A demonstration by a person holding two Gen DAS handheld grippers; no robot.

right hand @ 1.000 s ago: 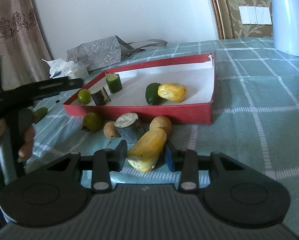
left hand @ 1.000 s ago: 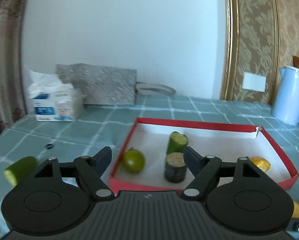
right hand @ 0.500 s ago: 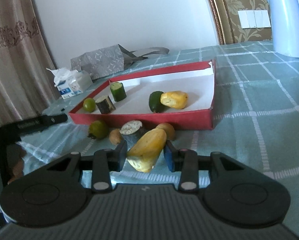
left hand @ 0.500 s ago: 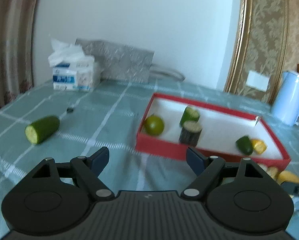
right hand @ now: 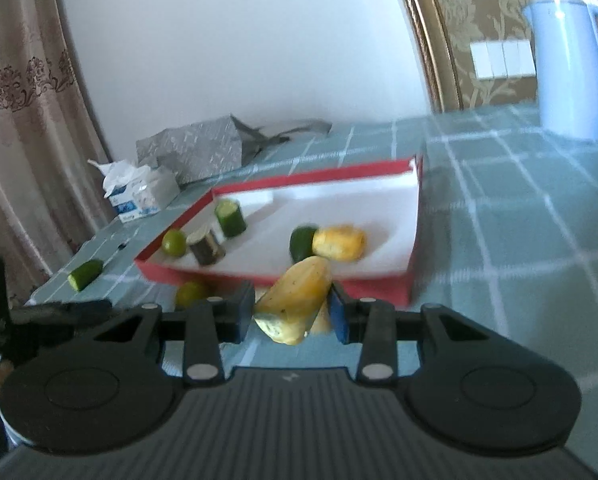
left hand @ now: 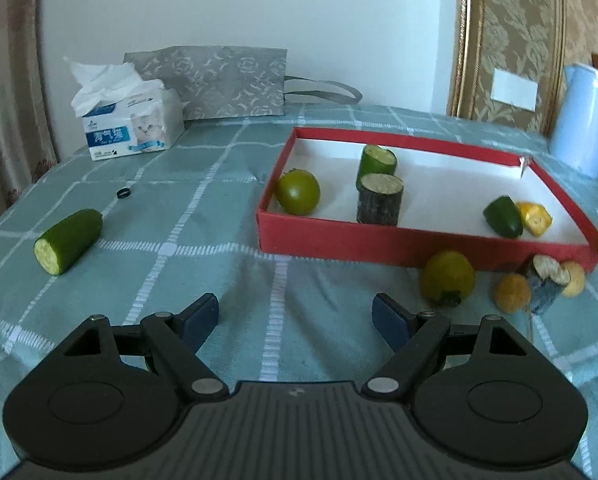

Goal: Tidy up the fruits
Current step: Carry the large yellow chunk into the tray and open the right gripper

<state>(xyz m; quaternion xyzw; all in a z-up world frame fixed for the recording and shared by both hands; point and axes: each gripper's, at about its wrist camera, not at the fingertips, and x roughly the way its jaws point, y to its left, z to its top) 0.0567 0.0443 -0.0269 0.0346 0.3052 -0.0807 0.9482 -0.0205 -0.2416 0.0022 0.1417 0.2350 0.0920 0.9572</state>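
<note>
**A:** How much of the sorting is finished?

**B:** Roughly half, by my count. Inside the red tray (left hand: 415, 238) stand a round green fruit (left hand: 298, 192), a green cucumber section (left hand: 377, 162), a dark cut stub (left hand: 379, 199), a dark green piece (left hand: 503, 217) and a yellow piece (left hand: 534, 219) touching it.

**A:** And outside it?

**B:** A cucumber half (left hand: 67, 241) lies well apart on the checked tablecloth (left hand: 203, 220), to the tray's left. Just beside the tray's near wall sit a yellow-green fruit (left hand: 447, 278), a small orange fruit (left hand: 512, 298) and another cut stub (left hand: 547, 286); a further small fruit behind it is too blurred to name.

**A:** The grippers?

**B:** The right gripper (right hand: 292, 312) is clamped on a long yellow fruit (right hand: 295, 300), held clear of the cloth in front of the tray. The left gripper (left hand: 295, 320) has its jaws wide apart, nothing between them, above bare cloth.

**A:** So what is left?

**B:** Likely placing the yellow fruit, then the loose pieces, the cucumber half included.
</note>
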